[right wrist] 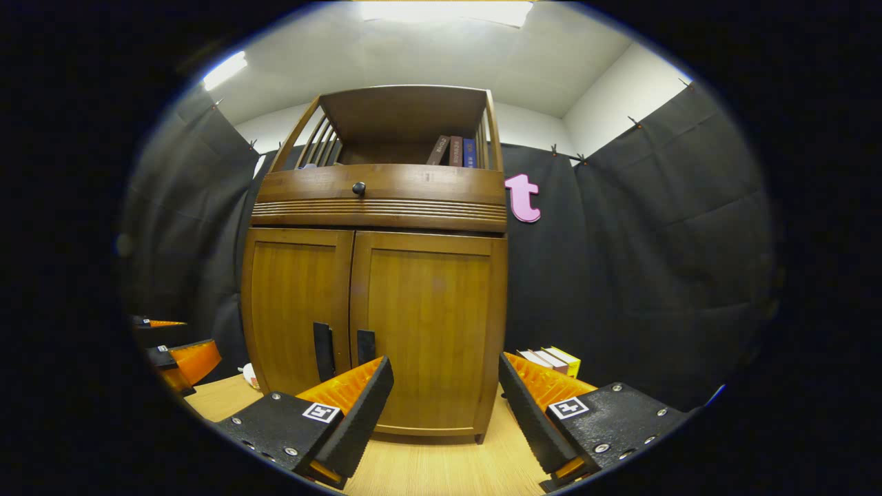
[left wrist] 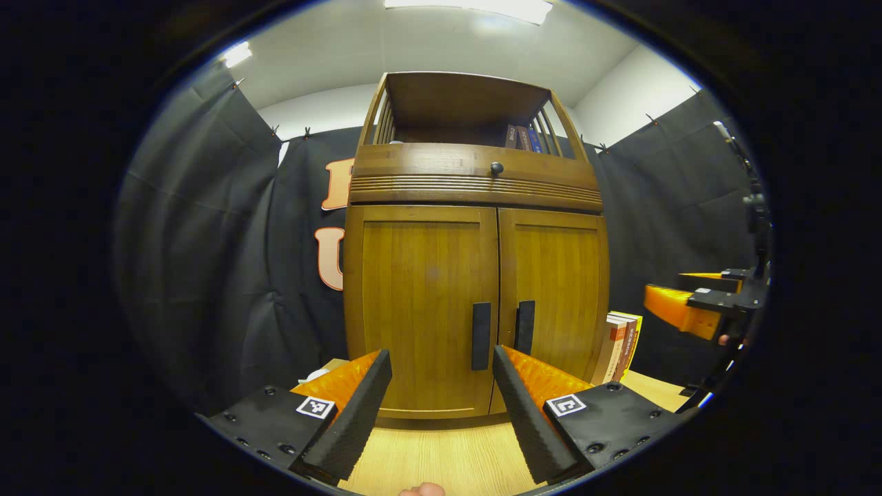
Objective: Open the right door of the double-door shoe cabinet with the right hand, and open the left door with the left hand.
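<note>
Both doors closed. Right tool spread wide, empty, facing right door; upright handle ahead-left. Left tool likewise released.

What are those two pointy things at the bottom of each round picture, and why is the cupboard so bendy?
Those are the two fingers of a hand-held gripper, a grabbing tool that a person holds, one in each hand. A small camera rides on each tool, and its wide lens bends the picture. The left gripper view looks past the left hand-held gripper; the right gripper view looks past the right hand-held gripper. Both are open and hold nothing. Ahead stands a wooden shoe cabinet on a light wooden surface. Its left door and right door are shut, each with a dark handle. Some books lean beside it.
</note>
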`<state>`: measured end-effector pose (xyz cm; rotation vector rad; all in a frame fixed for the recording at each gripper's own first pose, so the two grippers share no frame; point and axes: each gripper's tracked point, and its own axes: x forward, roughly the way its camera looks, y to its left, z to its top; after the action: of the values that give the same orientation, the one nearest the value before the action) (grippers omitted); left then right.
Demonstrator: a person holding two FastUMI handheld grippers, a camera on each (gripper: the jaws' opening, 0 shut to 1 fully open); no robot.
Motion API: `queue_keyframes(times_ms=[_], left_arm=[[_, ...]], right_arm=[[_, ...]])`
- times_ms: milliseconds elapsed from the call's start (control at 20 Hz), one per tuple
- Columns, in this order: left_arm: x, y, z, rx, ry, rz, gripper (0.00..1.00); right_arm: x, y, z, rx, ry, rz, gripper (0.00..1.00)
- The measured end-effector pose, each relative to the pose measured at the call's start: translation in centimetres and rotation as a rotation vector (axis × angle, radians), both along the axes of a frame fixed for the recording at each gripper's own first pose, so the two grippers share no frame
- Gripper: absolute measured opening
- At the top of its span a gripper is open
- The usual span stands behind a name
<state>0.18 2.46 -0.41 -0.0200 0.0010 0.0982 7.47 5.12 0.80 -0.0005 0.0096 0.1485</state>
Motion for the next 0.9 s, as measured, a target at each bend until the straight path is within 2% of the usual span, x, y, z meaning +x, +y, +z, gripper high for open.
queue_keyframes(times_ms=[50, 100, 200, 250, 350, 400, 450, 550, 600, 650, 900], left_arm=[[-0.1, 0.2, 0.0, 0.004, 0.002, 0.004, 0.95], [-0.3, 0.4, 0.1, 0.008, 0.002, 0.007, 0.95], [-0.5, 0.5, 0.1, 0.016, 0.001, 0.011, 0.95], [-0.6, 0.7, 0.1, 0.018, 0.003, 0.015, 0.94], [-0.7, 0.8, 0.1, 0.016, 0.007, 0.017, 0.94], [-0.9, 1.1, 0.2, 0.014, 0.001, 0.021, 0.95], [-0.9, 1.3, 0.3, 0.015, -0.003, 0.026, 0.95], [-1.2, 1.7, 0.2, 0.019, -0.003, 0.034, 0.94], [-1.3, 2.0, 0.1, 0.018, -0.003, 0.038, 0.94], [-1.4, 2.2, 0.0, 0.017, 0.000, 0.041, 0.94], [-1.8, 2.8, -0.6, -0.001, 0.009, 0.046, 0.95]], right_arm=[[1.4, 1.3, -0.2, 0.008, 0.006, 0.026, 0.97], [3.0, 2.4, -0.8, 0.017, 0.013, 0.050, 0.94], [5.9, 4.6, -2.1, 0.027, 0.030, 0.081, 0.94], [7.2, 5.6, -2.9, 0.017, 0.038, 0.094, 0.98], [9.0, 7.4, -5.1, -0.019, 0.071, 0.119, 0.94], [10.0, 8.6, -6.3, -0.024, 0.085, 0.138, 0.98], [11.0, 9.4, -7.6, -0.027, 0.108, 0.149, 0.94], [12.5, 10.4, -10.2, -0.021, 0.160, 0.151, 0.98], [13.1, 10.8, -11.1, -0.004, 0.178, 0.142, 0.94], [13.5, 11.2, -11.7, 0.021, 0.199, 0.140, 0.98], [16.2, 12.0, -12.9, 0.109, 0.247, 0.108, 0.81]])
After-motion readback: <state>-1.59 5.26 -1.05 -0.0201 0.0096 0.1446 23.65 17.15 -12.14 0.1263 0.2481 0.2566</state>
